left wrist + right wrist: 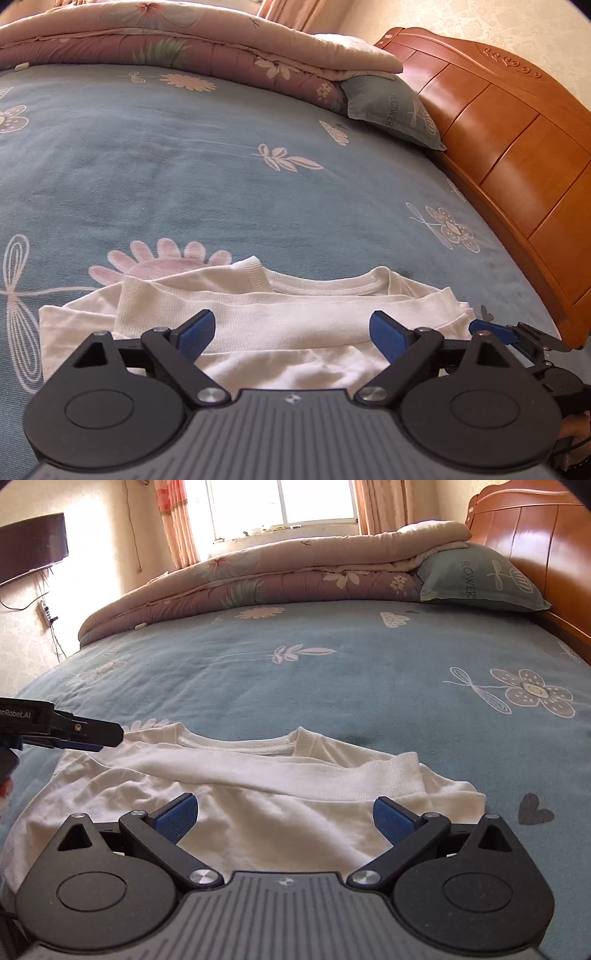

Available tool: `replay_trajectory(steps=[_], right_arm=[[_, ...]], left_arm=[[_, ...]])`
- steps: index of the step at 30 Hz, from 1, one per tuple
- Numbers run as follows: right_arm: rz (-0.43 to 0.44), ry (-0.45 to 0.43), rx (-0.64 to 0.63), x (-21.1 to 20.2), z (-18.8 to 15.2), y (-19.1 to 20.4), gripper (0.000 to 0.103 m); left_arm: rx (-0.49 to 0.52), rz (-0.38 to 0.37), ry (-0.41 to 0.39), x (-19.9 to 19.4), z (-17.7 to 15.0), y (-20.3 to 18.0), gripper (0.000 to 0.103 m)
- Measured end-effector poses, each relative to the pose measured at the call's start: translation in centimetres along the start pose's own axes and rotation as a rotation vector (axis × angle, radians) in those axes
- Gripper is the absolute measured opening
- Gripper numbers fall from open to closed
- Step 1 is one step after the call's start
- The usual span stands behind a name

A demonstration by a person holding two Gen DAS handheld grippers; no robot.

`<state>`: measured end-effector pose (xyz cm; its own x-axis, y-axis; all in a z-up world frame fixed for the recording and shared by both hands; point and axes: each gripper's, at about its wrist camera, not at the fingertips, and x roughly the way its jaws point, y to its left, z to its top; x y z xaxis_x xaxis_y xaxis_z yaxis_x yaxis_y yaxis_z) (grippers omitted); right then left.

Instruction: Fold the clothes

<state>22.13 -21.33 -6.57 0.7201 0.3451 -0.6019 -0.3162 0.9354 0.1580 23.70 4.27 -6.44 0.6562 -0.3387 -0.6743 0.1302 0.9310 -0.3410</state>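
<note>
Right wrist view: white sweater (pixel 236 805) lies crosswise on bed (pixel 332 664), directly ahead of both spread, empty hand-held grippers, right (pixel 284 814) and left (pixel 293 332).

A white sweater (pixel 258 794) lies on the bed (pixel 332 672), which has a blue flowered sheet. One sleeve is folded across the chest, its ribbed cuff to the right. The right gripper (pixel 284 818) hangs over the sweater's lower part, jaws spread wide with nothing between them. The left gripper (pixel 107 738) reaches in from the left, its tip at the sweater's shoulder. A folded quilt (pixel 258 576) and a pillow (pixel 476 579) lie along the far side.
</note>
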Motion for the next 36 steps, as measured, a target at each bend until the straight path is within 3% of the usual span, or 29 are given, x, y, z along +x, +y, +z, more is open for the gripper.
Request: replay_trajectory(steps=[3, 7, 10, 15, 17, 20, 22, 26, 29, 33, 36], right_arm=[[-0.033, 0.050, -0.024, 3.2, 0.0, -0.4, 0.103], [-0.111, 0.032, -0.104, 6.0, -0.5, -0.8, 0.103], [-0.114, 0.061, -0.093, 5.4, 0.5, -0.6, 0.103], [-0.033, 0.017, -0.083, 1.1, -0.1, 0.8, 0.103], [-0.017, 0.049, -0.076, 0.8, -1.3, 1.0, 0.103], [-0.013, 0.106, -0.078, 1.1, -3.1, 1.1, 0.103], [-0.011, 0.088, -0.083, 0.2, -3.0, 1.4, 0.103], [0.064, 0.036, -0.080, -1.5, -2.3, 2.0, 0.103], [0.038, 0.057, -0.083, -1.3, -2.8, 2.0, 0.103], [0.008, 0.088, -0.072, -1.5, -3.8, 1.4, 0.103], [0.003, 0.086, -0.063, -2.1, -4.2, 1.1, 0.103]], left_arm=[[-0.020, 0.124, -0.002, 1.8, -0.2, 1.8, 0.090], [-0.047, 0.083, -0.022, 2.1, 0.6, 3.2, 0.090], [-0.055, 0.075, -0.027, 0.9, 0.6, 2.7, 0.090], [-0.079, 0.052, -0.038, -1.0, -0.4, 2.2, 0.091], [-0.096, 0.102, -0.031, -0.4, -1.6, 3.1, 0.090], [-0.096, 0.104, -0.036, -0.6, -1.8, 3.3, 0.090], [-0.093, 0.114, -0.015, -1.4, -1.2, 2.5, 0.090], [-0.062, -0.030, -0.001, -3.5, -1.5, -0.3, 0.090], [-0.076, -0.183, 0.036, -3.7, -2.8, -2.2, 0.091], [-0.135, -0.192, 0.143, -1.0, -4.9, -2.5, 0.090], [-0.174, -0.233, 0.130, -1.9, -4.9, -2.5, 0.090]])
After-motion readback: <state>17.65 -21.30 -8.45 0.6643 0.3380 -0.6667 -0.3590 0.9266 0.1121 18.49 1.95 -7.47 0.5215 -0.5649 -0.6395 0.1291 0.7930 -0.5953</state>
